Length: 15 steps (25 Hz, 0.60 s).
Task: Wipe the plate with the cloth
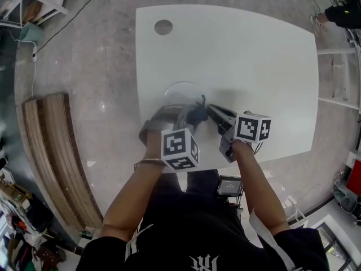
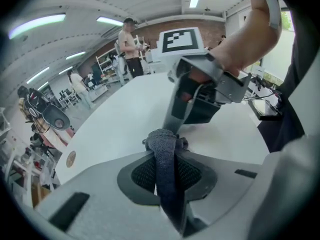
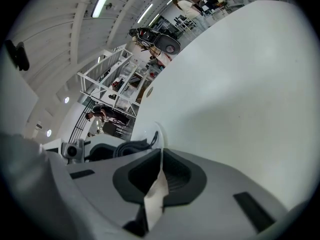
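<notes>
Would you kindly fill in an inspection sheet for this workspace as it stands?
Surface: white table, bare apart from a round port near its far left corner.
Job's things: clear plate and dark grey cloth, both held close together over the near edge.
Clutter: nothing seen.
Grippers: left tongs shut on the cloth; right tongs shut on the plate's rim.
Cables: black cable on the floor, far left.
Surroundings: curved wooden piece on the floor at left; a person beyond the far right corner.

My right gripper (image 3: 161, 159) grips the plate (image 3: 158, 186) edge-on. The dark cloth (image 3: 131, 146) sits just beyond, over the white table (image 3: 240, 84).
</notes>
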Tool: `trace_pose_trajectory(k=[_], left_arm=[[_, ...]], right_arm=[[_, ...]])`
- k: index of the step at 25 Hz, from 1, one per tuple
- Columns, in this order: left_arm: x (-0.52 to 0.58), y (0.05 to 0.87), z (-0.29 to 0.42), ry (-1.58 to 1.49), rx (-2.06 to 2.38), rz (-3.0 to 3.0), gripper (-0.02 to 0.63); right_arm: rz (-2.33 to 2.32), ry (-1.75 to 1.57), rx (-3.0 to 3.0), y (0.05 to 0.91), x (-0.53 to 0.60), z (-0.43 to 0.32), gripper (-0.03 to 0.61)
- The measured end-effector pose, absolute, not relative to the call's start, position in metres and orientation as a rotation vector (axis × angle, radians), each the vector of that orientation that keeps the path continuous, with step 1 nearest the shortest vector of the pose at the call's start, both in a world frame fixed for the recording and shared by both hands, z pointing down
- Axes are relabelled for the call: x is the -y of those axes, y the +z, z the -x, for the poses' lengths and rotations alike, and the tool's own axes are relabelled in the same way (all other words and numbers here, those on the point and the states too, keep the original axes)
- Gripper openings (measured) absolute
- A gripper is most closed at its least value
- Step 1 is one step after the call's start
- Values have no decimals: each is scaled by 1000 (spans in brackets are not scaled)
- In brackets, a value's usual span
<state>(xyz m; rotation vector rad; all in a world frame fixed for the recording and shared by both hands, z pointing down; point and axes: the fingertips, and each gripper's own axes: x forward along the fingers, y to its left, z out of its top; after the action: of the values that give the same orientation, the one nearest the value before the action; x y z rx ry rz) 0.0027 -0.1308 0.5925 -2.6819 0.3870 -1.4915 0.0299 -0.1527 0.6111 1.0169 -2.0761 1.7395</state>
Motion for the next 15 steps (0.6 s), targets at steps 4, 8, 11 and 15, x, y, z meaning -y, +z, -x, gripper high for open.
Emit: trace_pose_trajectory(k=[4,8,11,15], left_arm=[[170,597,7,-1508,-462,2653,51],[196,592,41,-1547,-584,2624,51],[192,588,75,-1590,-638,2601,51],[152,586,103,-1664,-588,2552,51]], right_arm=[[-1023,1734,2081,612,153,-31,14],[-1027,1738,2082,611,152,-30,14],[-1032,1743,2082,611,153,-30,14],[-1034,1741,2083,611,153,-31,14]])
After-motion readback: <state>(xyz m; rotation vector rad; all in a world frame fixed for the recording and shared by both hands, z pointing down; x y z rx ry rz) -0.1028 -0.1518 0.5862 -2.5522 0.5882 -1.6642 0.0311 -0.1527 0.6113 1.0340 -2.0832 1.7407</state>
